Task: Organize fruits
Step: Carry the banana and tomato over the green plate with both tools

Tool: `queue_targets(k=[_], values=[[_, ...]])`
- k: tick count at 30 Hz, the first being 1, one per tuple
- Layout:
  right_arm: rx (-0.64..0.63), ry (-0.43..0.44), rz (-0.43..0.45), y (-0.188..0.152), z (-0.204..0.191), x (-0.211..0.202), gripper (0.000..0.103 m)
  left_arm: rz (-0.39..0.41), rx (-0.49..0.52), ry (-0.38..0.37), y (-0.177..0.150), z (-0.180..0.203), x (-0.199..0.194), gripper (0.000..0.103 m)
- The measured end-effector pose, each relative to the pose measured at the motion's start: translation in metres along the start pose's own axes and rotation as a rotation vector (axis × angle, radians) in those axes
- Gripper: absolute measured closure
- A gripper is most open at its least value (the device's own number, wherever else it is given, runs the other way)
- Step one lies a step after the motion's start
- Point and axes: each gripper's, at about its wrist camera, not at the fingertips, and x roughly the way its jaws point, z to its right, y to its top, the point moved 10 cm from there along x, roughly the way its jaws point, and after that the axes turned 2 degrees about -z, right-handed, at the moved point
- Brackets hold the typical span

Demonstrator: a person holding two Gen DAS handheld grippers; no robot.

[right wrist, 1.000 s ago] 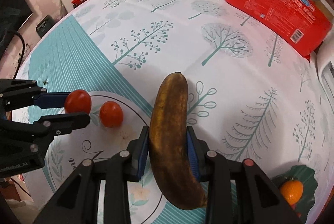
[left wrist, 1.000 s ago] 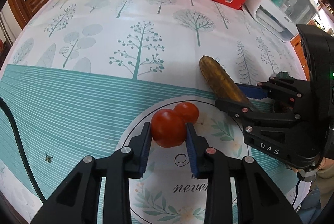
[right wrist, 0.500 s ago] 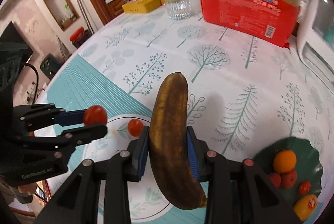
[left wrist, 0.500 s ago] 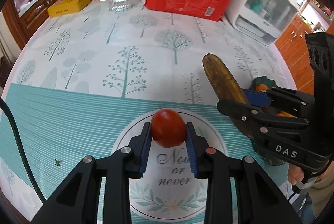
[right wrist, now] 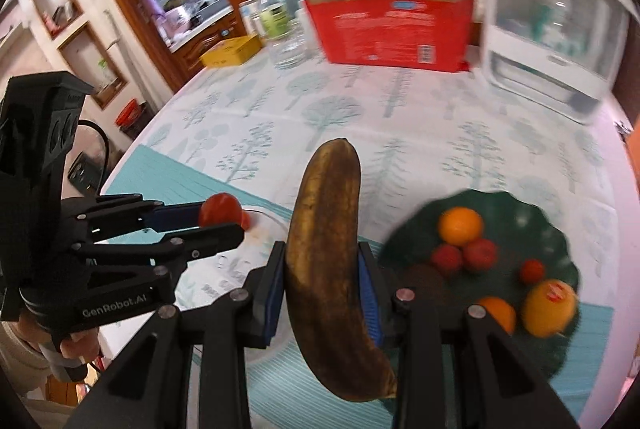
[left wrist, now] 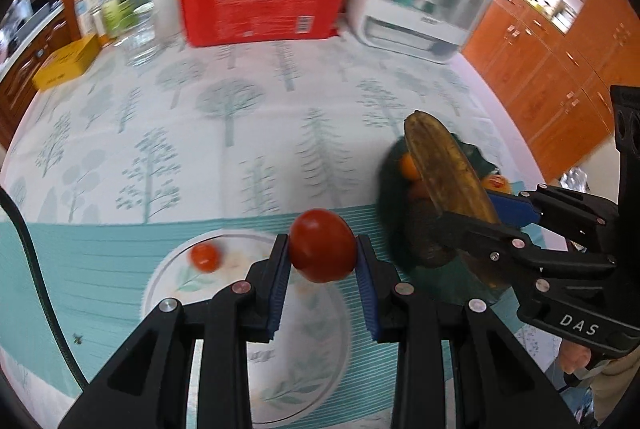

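Observation:
My left gripper [left wrist: 322, 257] is shut on a red tomato [left wrist: 322, 245] and holds it above the table near the white round plate [left wrist: 312, 361]. A second small tomato [left wrist: 205, 257] lies on that plate. My right gripper [right wrist: 322, 281] is shut on a brown overripe banana [right wrist: 326, 249], held upright in the air. The dark green fruit plate [right wrist: 556, 249] lies to its right with oranges, red fruits and a yellow fruit on it. The banana [left wrist: 448, 169] shows in the left wrist view over the green plate [left wrist: 390, 213]. The left gripper [right wrist: 222, 219] shows in the right wrist view.
A red package [left wrist: 260, 9] with jars, a white appliance [left wrist: 424, 5], a glass [right wrist: 288, 49], bottles [left wrist: 116, 5] and a yellow box [left wrist: 66, 65] stand at the table's far edge. A black cable [left wrist: 36, 269] runs at the left. Wooden cabinets [left wrist: 560, 77] are at the right.
Both grippers have risen and swung to the right with their fruit. The green fruit plate has come closer and the white plate with the small tomato has dropped back to the left.

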Motion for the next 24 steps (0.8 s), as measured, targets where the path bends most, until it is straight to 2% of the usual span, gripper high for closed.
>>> queue_targets(k=[6, 12, 17, 24], values=[[0.069, -0.078, 0.002, -0.012, 0.067, -0.017, 0.069, -0.004, 0.077, -0.040, 0.015, 0.059, 0.014, 0.073], [0.104, -0.125, -0.032, -0.026, 0.120, -0.013, 0.069, -0.034, 0.117, -0.056, 0.023, 0.105, 0.043, 0.073], [0.112, -0.132, -0.057, -0.030, 0.144, -0.002, 0.069, -0.072, 0.116, -0.073, 0.023, 0.129, 0.065, 0.073], [0.107, -0.101, -0.094, -0.033, 0.156, 0.013, 0.069, -0.119, 0.157, -0.094, 0.010, 0.154, 0.081, 0.073]])
